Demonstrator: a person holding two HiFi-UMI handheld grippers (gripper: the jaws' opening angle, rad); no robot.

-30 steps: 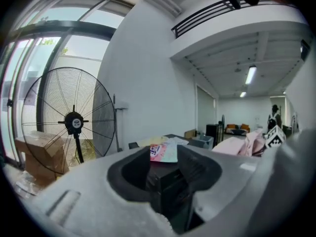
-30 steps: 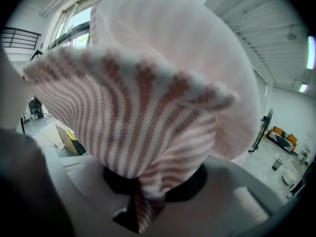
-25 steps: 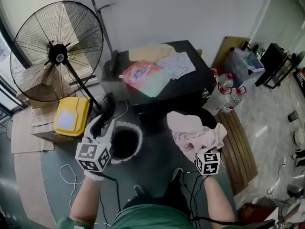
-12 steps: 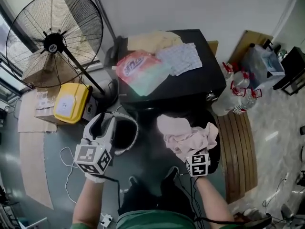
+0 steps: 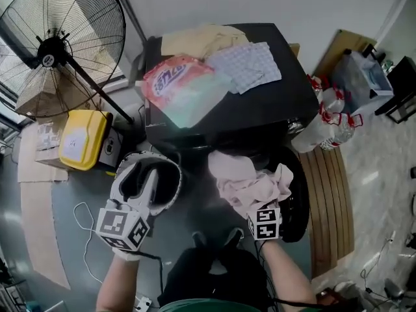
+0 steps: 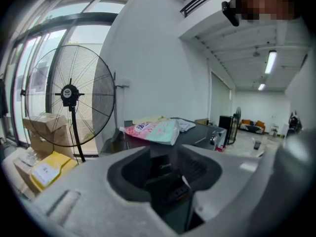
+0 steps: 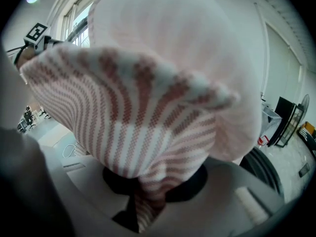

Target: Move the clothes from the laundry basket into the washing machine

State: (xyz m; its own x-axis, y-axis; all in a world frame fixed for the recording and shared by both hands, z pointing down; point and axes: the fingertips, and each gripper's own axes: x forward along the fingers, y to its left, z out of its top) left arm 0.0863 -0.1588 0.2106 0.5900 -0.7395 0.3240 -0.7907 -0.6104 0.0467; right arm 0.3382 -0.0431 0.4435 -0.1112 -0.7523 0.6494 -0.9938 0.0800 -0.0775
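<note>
we log right gripper (image 5: 255,200) fingers pinching the pink cloth (image 5: 242,179); washing machine (image 5: 292,99) at its 12 o'clock; left gripper (image 5: 147,177) fingers wide, empty

Your pink-and-white striped garment (image 5: 250,182) hangs bunched up, pinched in your right gripper (image 5: 255,203). The black washing machine (image 5: 260,103) stands at its 12 o'clock, with its round door (image 5: 298,194) open at 3 o'clock. The white-rimmed laundry basket (image 5: 174,174) sits at 9 o'clock.

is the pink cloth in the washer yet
Out: the pink cloth is clamped in the right gripper, outside the washing machine.
</note>
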